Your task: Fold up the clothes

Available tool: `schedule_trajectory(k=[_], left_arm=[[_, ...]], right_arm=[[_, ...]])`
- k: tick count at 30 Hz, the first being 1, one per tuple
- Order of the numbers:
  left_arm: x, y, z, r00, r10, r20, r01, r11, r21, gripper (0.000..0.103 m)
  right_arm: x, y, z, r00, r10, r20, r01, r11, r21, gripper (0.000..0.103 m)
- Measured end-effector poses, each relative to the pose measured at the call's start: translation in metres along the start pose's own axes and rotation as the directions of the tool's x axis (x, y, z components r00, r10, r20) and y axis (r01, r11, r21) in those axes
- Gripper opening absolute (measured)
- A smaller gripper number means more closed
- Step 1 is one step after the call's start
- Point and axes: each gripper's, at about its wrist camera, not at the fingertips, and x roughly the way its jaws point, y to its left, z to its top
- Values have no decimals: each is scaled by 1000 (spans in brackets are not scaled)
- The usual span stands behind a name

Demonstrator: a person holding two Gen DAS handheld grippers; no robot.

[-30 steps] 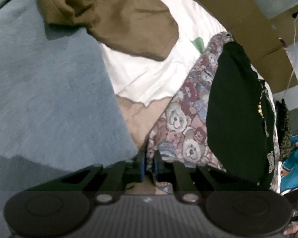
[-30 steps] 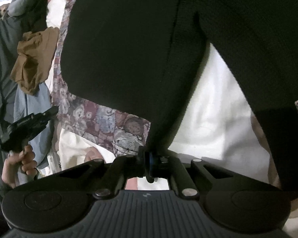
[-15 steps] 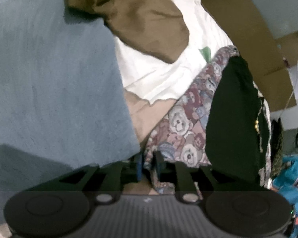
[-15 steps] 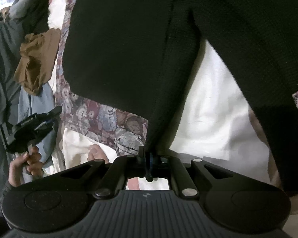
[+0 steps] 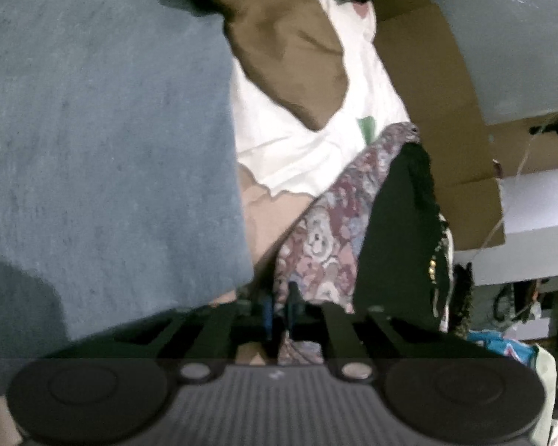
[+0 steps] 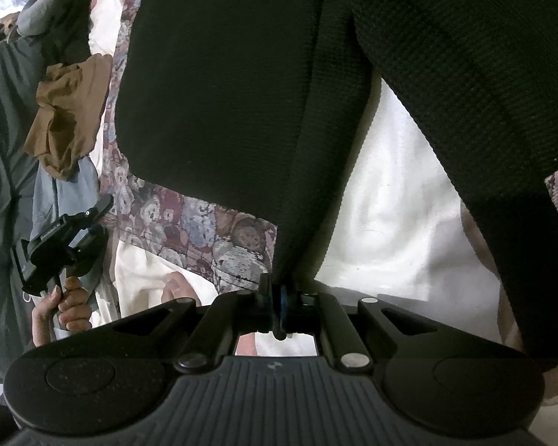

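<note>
The right gripper [image 6: 279,297] clenches the black garment [image 6: 241,93]; the left gripper [image 5: 278,310] pinches the teddy-bear fabric [image 5: 323,245]; only the right view shows the hand [image 6: 65,299].

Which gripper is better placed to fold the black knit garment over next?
Right. The right gripper is already shut on an edge of the black knit garment, which rises taut from it. The left gripper is pinching the teddy-bear patterned fabric instead.

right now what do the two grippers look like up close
Both are matte black plastic. The right gripper has a ribbed grey-black body, two round discs at its sides, silver pivot pins, angular linkage arms and blue-padded fingers. The left gripper matches it. Seen from outside, it sits on a handle with a black clamp.
</note>
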Motion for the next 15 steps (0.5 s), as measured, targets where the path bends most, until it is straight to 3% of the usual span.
schedule_trajectory(k=[6, 10, 12, 14, 15], left_arm=[[-17, -25, 6, 996, -89, 13, 88, 995, 41, 6], [-17, -63, 9, 996, -92, -15, 93, 989, 116, 6], [-11, -86, 7, 994, -100, -36, 105, 982, 155, 6], [-2, -110, 3, 990, -123, -64, 133, 973, 187, 6], [2, -121, 1, 988, -133, -79, 146, 968, 204, 6]], right_arm=[[-5, -1, -3, 1000, 12, 22, -12, 1000, 2, 0], [-12, 0, -2, 1000, -10, -2, 10, 1000, -19, 3], [-21, 1, -1, 999, -36, 1, 36, 999, -39, 9], [-33, 4, 0, 998, -55, 31, 57, 996, -68, 28], [-41, 7, 0, 997, -54, 57, 59, 994, -90, 30]])
